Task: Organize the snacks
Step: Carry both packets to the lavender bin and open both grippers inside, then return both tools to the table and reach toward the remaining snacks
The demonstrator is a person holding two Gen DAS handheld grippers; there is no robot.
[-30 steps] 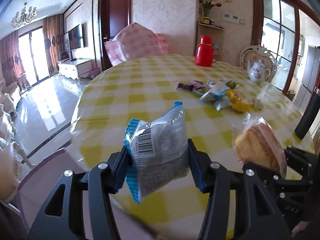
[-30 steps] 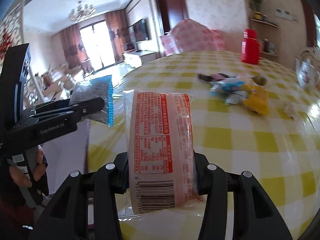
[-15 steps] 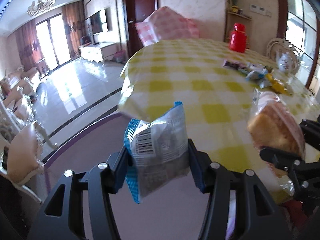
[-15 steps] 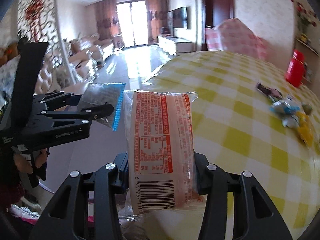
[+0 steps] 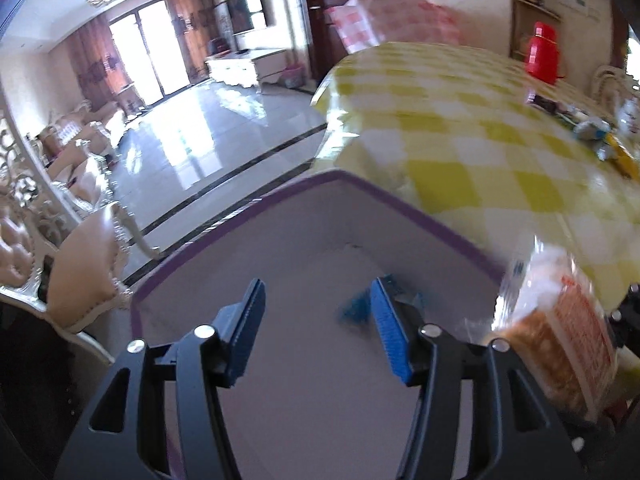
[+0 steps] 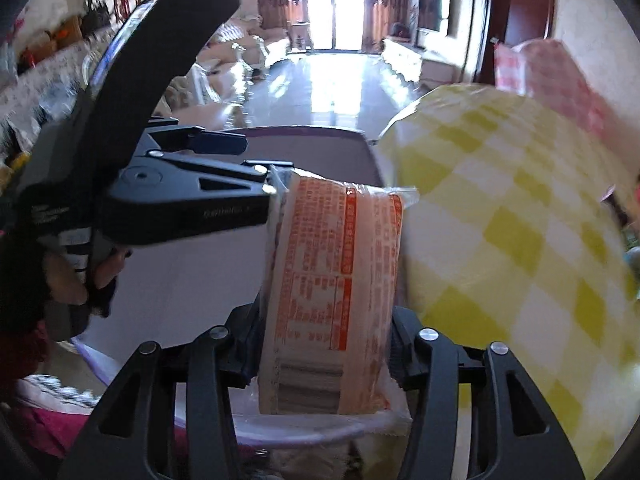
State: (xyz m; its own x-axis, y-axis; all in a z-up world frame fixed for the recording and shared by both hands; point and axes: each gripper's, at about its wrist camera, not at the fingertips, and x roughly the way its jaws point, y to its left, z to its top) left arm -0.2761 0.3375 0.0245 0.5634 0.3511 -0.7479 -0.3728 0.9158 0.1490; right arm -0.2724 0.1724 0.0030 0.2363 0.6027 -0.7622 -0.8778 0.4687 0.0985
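1. Left wrist view: the left claw [image 5: 316,328] points down into a white box with a purple rim [image 5: 420,216] that stands just beside the edge of the desk [image 5: 460,140], which wears a yellow-and-white checked cloth. Its blue pads [image 5: 390,336] stand well apart and the jaws are opening, with nothing pressed between them. A blurred blue-edged snack packet [image 5: 356,310] shows low in the box, just past the right-hand pad and partly hidden by it. At the right edge the cake packet [image 5: 560,332], clear wrap with orange print, hangs over the box's rim near the desk edge, with a little of the right claw [image 5: 628,320] behind it. Farther along the desk lie a small heap of snacks [image 5: 600,140] and a red flask [image 5: 544,54]; both are blurred.

2. Right wrist view: the right claw [image 6: 324,344] has the cake packet [image 6: 332,292] standing upright between its fingers. The jaws are opening; the pads sit right at the packet's sides, and whether they press it I cannot tell. The packet's lower end reaches the box's near rim [image 6: 300,436], and the box's white inside [image 6: 192,280] spreads out behind it. The left claw [image 6: 256,184] crosses from the left, seen side on, its tips ending just beside the packet's top corner, and a hand [image 6: 86,276] grips its handle. The checked desk [image 6: 520,240] fills the right side.
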